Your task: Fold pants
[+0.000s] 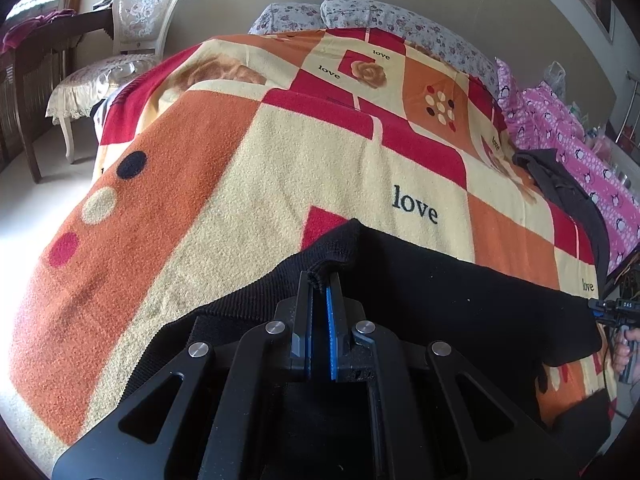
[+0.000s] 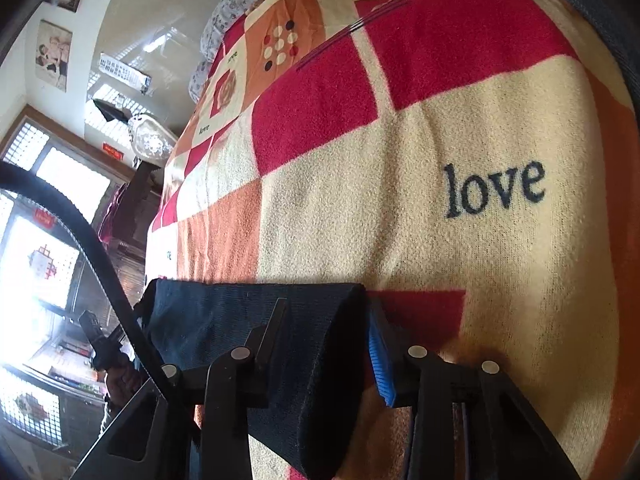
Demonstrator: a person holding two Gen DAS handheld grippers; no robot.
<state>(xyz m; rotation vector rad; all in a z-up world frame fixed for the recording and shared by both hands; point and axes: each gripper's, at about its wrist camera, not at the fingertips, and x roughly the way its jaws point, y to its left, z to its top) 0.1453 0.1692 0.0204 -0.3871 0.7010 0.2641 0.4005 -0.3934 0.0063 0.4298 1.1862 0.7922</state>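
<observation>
Lying across the near part of a bed, black knit pants are seen on a blanket patterned in orange, cream and red squares with the word "love" printed on it. In the left wrist view the left hand-held gripper is closed on a ribbed edge of the pants, a small fold of the black fabric being pinched between its blue-padded fingers. From that pinch the dark cloth is spread to the right, where its far corner reaches the right hand-held gripper, visible at the picture's right edge with part of a hand on its handle.

In the right wrist view a folded band of the pants is set between the fingers of the right hand-held gripper. The blue pad is seen just beside the right edge of the cloth, and the dark finger lies against its face; whether the pads actually press on the fabric cannot be told for certain, as the contact is hidden by the thick fold. The left hand-held gripper is visible low on the left, against bright windows.

At the head of the bed floral pillows are laid. A pink printed cover and a dark garment are seen along the right side. An ornate white chair stands beside the bed. No containers are in view.
</observation>
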